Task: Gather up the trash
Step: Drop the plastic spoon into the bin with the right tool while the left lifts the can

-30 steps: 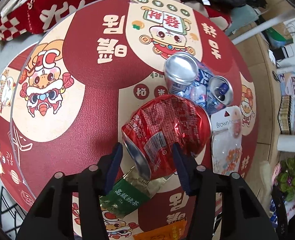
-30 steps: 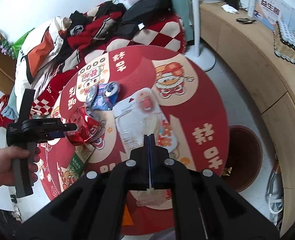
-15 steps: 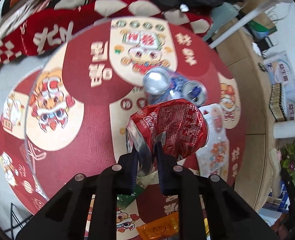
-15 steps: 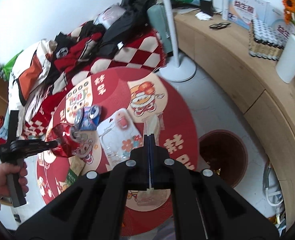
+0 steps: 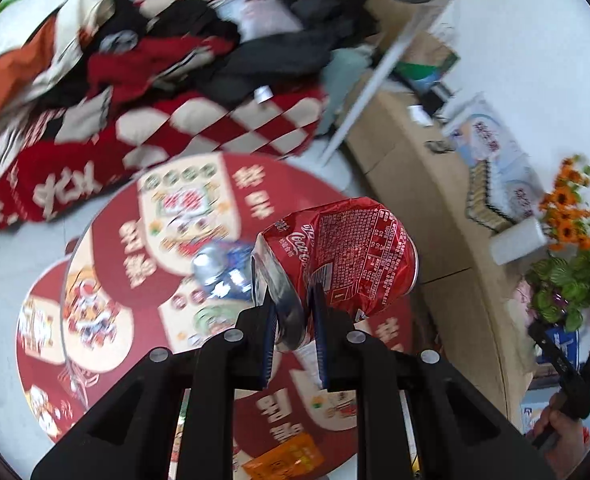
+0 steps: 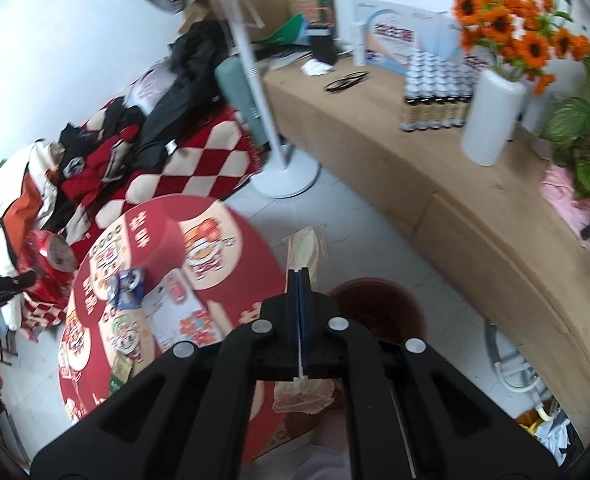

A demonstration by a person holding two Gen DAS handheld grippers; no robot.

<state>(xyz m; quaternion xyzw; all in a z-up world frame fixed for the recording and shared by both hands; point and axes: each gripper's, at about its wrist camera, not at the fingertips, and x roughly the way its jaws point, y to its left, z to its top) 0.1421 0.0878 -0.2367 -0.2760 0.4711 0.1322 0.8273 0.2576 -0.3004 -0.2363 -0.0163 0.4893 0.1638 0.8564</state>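
The crushed red can (image 5: 347,256) hangs above the round red tabletop (image 5: 107,248), pinched at its rim in the jaws of the left gripper (image 5: 295,312). A blue can (image 5: 223,268) lies on the tabletop below it. The right gripper (image 6: 299,280) has its jaws closed on a clear wrapper (image 6: 305,248), beside the tabletop, above a brown bin (image 6: 379,312)

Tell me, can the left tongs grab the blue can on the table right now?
Probably not: the left tongs are shut on the crushed red can, lifted clear of the table. The blue can itself lies uncovered.
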